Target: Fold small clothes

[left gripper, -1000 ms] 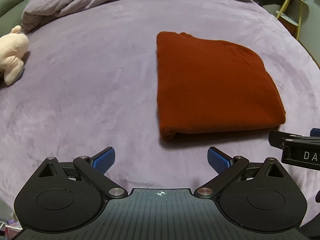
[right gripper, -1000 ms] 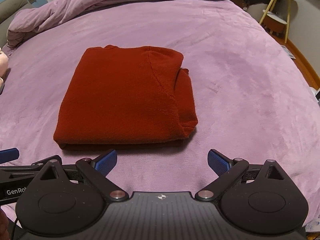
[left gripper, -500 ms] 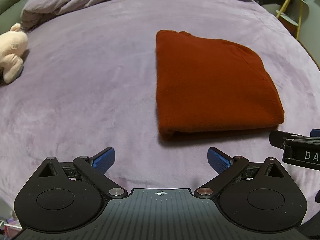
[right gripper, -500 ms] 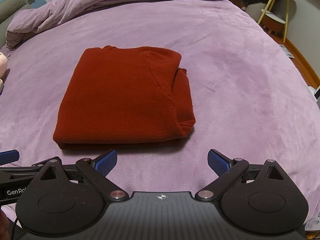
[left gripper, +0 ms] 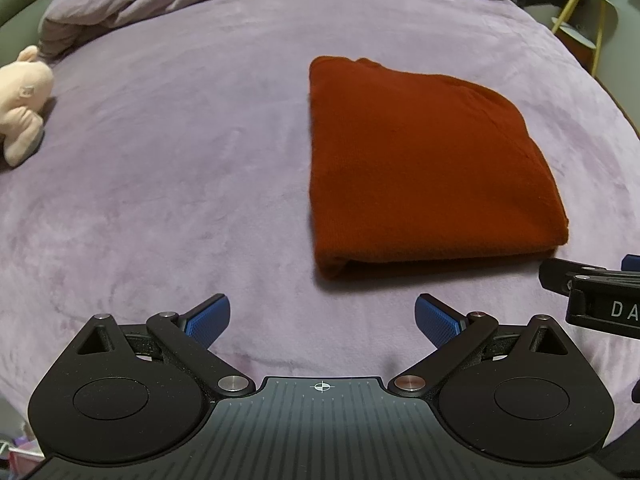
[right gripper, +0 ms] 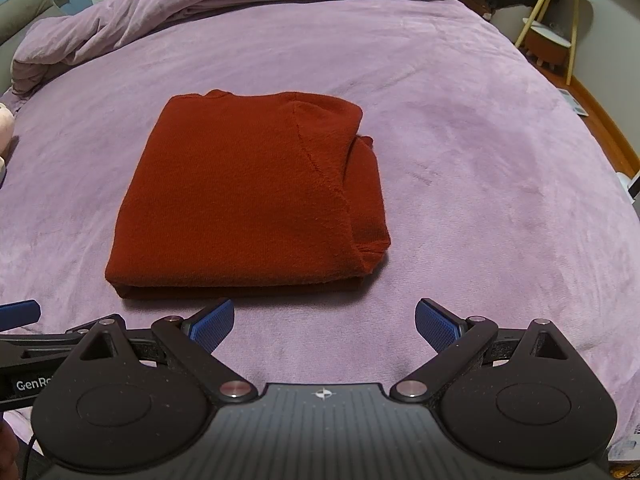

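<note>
While both tools, left tool [left gripper: 322,318] and right tool [right gripper: 324,320], hang released, check the folded sweater [right gripper: 248,196] ahead lies square

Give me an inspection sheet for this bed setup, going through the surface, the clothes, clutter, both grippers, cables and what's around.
Surface: purple bedspread, smooth where the work is; bunched duvet along the far edge.
Job's things: red garment folded into a flat rectangle, lying on the bedspread, an inner layer peeking out at its right edge.
Clutter: pink plush toy at the far left of the bed, apart from the garment.
Grippers: left gripper open, empty, short of the garment's near edge; right gripper open, empty, likewise clear of it.
Cables: a thin dark cable at the bottom left of the right wrist view.
Surroundings: yellow-legged side table beyond the bed's right side.
</note>
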Demonstrator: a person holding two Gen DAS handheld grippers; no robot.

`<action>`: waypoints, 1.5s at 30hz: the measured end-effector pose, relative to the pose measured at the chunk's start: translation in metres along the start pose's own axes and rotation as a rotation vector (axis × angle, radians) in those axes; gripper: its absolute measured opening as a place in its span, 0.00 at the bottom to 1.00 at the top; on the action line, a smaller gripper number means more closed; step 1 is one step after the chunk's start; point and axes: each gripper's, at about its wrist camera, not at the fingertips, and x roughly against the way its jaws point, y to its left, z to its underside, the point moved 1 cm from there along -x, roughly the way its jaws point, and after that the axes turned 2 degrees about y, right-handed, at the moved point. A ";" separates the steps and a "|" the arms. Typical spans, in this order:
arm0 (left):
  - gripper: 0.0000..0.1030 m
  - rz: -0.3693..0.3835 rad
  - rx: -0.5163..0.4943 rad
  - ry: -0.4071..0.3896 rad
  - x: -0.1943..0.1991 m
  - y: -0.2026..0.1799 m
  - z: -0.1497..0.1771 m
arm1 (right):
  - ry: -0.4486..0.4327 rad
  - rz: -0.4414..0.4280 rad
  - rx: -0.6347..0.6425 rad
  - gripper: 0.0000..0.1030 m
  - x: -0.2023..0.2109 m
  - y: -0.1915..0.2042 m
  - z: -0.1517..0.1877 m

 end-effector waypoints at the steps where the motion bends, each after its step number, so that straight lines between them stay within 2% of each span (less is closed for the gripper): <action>1: 0.98 0.000 0.000 0.000 0.000 -0.001 0.000 | 0.000 0.000 0.002 0.95 0.000 0.000 0.000; 45: 0.98 0.000 -0.025 0.008 -0.004 -0.008 0.000 | 0.008 0.011 0.005 0.95 -0.002 -0.003 -0.002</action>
